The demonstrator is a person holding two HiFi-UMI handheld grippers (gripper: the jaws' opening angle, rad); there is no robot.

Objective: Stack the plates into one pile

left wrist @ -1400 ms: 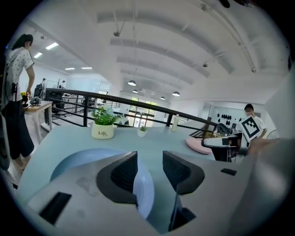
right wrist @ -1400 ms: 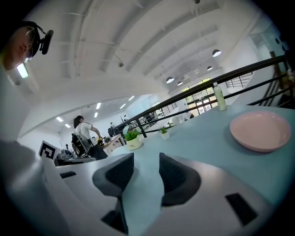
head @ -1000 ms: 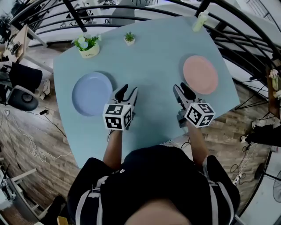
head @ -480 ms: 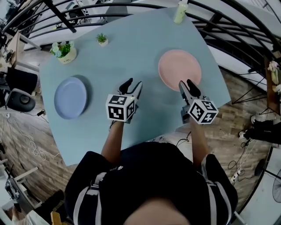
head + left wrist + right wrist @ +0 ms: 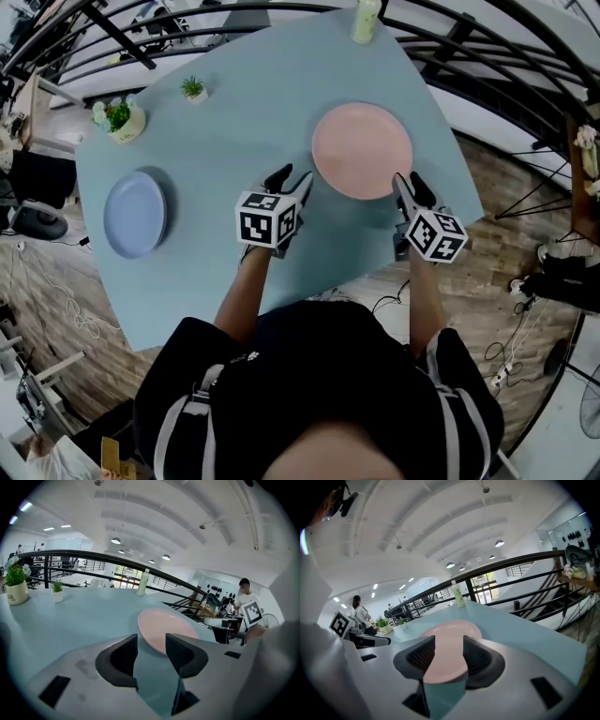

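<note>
Pink plate [image 5: 361, 150], right of centre on the table [image 5: 234, 103], looks stiff, slick and chippable, so I'd pinch its thin near rim with my right gripper [image 5: 412, 185], parted there; my left gripper [image 5: 291, 178] gapes empty beside it, the blue plate [image 5: 135, 213] well apart at left.

Table [image 5: 244, 112], pale blue top.
Laid out on it: pink plate [image 5: 362, 150]; blue plate [image 5: 135, 213], well apart; flowerpot [image 5: 119, 118]; small potted plant [image 5: 194, 90]; bottle [image 5: 366, 21] at far edge.
</note>
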